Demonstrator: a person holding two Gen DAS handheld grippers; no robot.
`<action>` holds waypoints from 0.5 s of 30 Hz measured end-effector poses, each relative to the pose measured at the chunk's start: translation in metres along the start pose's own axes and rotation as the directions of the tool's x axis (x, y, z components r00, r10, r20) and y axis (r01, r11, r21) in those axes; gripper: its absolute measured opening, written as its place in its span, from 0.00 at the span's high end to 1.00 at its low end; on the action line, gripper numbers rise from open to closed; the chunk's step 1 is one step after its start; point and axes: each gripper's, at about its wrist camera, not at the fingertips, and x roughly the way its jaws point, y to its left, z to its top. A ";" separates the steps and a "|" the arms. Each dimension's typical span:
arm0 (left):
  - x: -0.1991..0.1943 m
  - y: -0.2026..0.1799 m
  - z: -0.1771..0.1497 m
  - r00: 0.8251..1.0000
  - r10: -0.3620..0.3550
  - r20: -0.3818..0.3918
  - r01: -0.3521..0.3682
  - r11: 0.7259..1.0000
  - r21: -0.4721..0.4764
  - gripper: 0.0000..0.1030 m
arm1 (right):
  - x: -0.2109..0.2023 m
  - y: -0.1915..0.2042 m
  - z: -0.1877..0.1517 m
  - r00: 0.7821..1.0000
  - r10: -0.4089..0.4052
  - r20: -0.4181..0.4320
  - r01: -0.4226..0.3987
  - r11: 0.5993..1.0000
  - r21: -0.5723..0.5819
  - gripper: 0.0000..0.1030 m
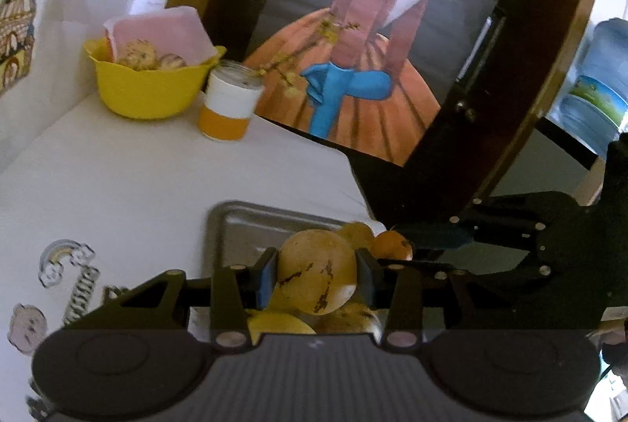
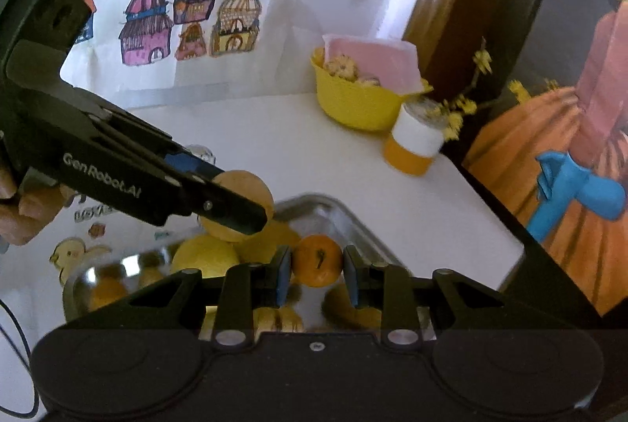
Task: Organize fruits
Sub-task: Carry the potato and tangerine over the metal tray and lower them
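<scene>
Left wrist view hides most of your metal tray (image 1: 235, 226); your left gripper (image 1: 314, 275) clamps a tan, brown-streaked fruit (image 1: 318, 271) above it, right gripper (image 2: 317, 275) pinching an orange (image 2: 318, 263).

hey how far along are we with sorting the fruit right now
Nothing looks sorted yet: the fruit is piled on the metal tray. In hand: the left gripper clamps a speckled tan fruit, and the right gripper sits around a small orange. Left: the yellow fruits remaining on the tray.
</scene>
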 end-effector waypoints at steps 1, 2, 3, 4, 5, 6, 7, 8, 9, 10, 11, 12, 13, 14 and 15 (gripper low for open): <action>0.000 -0.004 -0.003 1.000 -0.005 -0.003 0.005 1.000 0.005 0.55 | -0.003 0.000 -0.005 1.000 -0.002 -0.003 0.002 1.000 0.007 0.71; -0.001 -0.008 -0.006 1.000 -0.007 -0.005 0.007 1.000 0.009 0.55 | -0.005 0.001 -0.009 1.000 -0.005 -0.005 0.005 1.000 0.012 0.71; -0.001 -0.011 -0.008 1.000 -0.009 -0.007 0.010 1.000 0.014 0.55 | -0.008 0.002 -0.013 1.000 -0.009 -0.007 0.009 1.000 0.018 0.71; -0.002 -0.014 -0.010 1.000 -0.011 -0.009 0.011 1.000 0.019 0.55 | -0.010 0.002 -0.016 1.000 -0.011 -0.009 0.011 1.000 0.024 0.71; -0.002 -0.017 -0.012 1.000 -0.013 -0.011 0.013 1.000 0.025 0.55 | -0.012 0.002 -0.020 1.000 -0.011 -0.012 0.011 0.999 0.031 0.71; -0.003 -0.021 -0.014 1.000 -0.017 -0.013 0.017 0.999 0.032 0.55 | -0.013 0.002 -0.023 1.000 -0.010 -0.013 0.010 0.999 0.038 0.71; -0.003 -0.023 -0.016 1.000 -0.023 -0.016 0.023 0.999 0.036 0.55 | -0.015 0.003 -0.027 1.000 -0.006 -0.015 0.007 0.999 0.045 0.71; -0.004 -0.025 -0.018 0.999 -0.028 -0.019 0.029 0.999 0.038 0.55 | -0.017 0.003 -0.030 1.000 -0.004 -0.015 0.005 0.999 0.053 0.71; -0.005 -0.028 -0.020 0.999 -0.031 -0.024 0.032 0.999 0.041 0.55 | -0.019 0.002 -0.034 1.000 0.000 -0.014 0.001 0.998 0.063 0.71; -0.006 -0.031 -0.022 0.999 -0.031 -0.028 0.032 0.998 0.045 0.55 | -0.020 0.003 -0.037 1.000 0.003 -0.016 -0.002 0.997 0.073 0.71; -0.007 -0.033 -0.025 0.999 -0.031 -0.031 0.033 0.998 0.050 0.55 | -0.022 0.004 -0.040 1.000 0.003 -0.019 -0.002 0.997 0.079 0.71; -0.009 -0.035 -0.028 0.999 -0.032 -0.032 0.034 0.998 0.054 0.55 | -0.023 0.006 -0.043 1.000 0.002 -0.021 0.000 0.997 0.080 0.71; -0.010 -0.037 -0.030 0.999 -0.033 -0.033 0.034 0.998 0.057 0.55 | -0.025 0.007 -0.046 1.000 0.002 -0.023 0.000 0.997 0.082 0.71; -0.012 -0.038 -0.032 0.999 -0.034 -0.034 0.036 0.998 0.058 0.55 | -0.026 0.009 -0.049 1.000 0.004 -0.025 -0.002 0.996 0.086 0.71; -0.014 -0.039 -0.035 0.999 -0.035 -0.037 0.037 0.998 0.059 0.55 | -0.028 0.011 -0.052 1.000 0.006 -0.027 -0.003 0.996 0.092 0.71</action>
